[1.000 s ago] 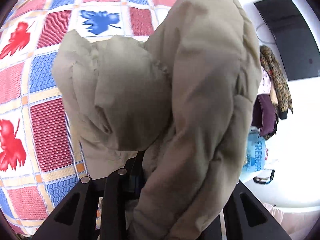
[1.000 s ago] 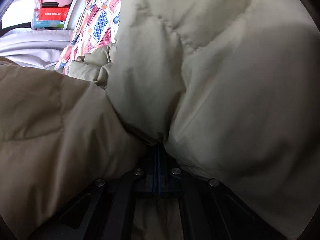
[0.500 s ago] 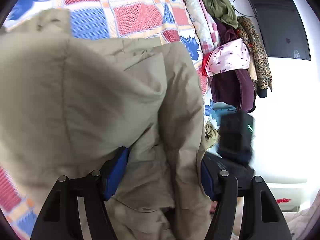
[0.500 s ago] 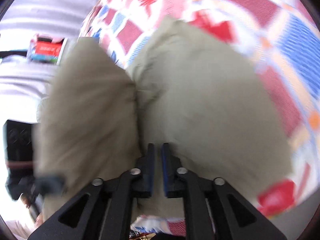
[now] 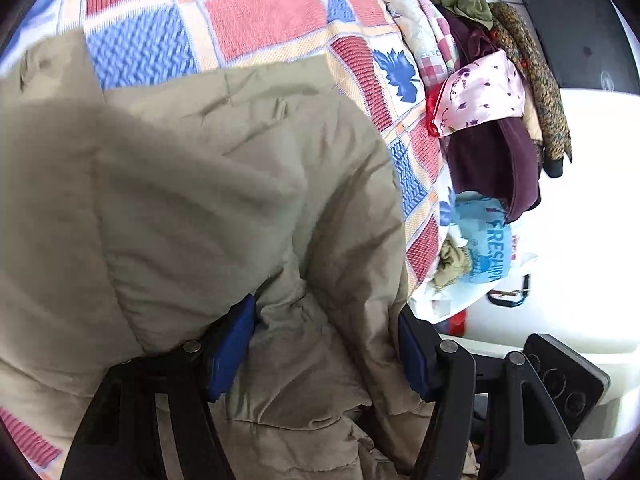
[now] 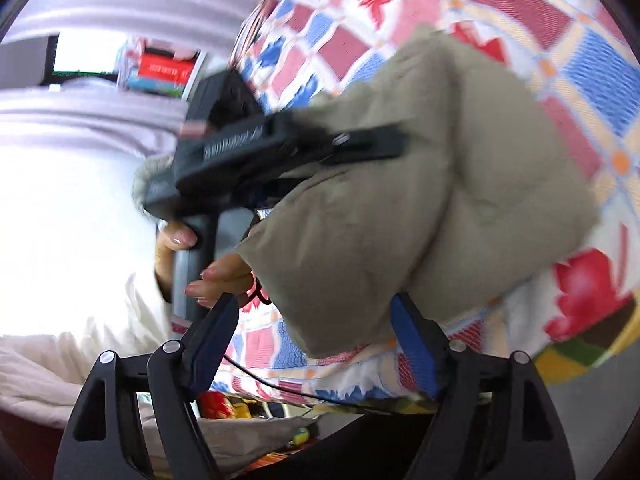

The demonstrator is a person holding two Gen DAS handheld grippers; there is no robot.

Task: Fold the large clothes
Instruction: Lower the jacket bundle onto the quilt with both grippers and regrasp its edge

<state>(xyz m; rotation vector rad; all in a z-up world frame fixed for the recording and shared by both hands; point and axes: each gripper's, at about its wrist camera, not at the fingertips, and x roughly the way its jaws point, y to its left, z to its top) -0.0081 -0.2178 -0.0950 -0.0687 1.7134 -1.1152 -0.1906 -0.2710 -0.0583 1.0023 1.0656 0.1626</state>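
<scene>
A padded khaki jacket (image 5: pixel 192 208) lies folded in a thick bundle on the patterned quilt (image 5: pixel 264 20). My left gripper (image 5: pixel 326 344) is open, its blue pads on either side of a fold of the jacket. In the right wrist view the jacket (image 6: pixel 420 200) lies on the quilt (image 6: pixel 560 32), and my right gripper (image 6: pixel 314 344) is open just short of its near edge. The left gripper's black body (image 6: pixel 248 152), held by a hand, rests against the jacket's left side.
A pile of clothes (image 5: pixel 492 132) hangs at the bed's right side, with a blue printed bag (image 5: pixel 484 248) below it. A dark screen (image 5: pixel 576 20) stands on the white wall. A black cable (image 6: pixel 280 384) runs under the bed edge.
The right gripper let go of the jacket, opened and pulled back. The left gripper stayed open around the fold and the jacket settled lower on the quilt.
</scene>
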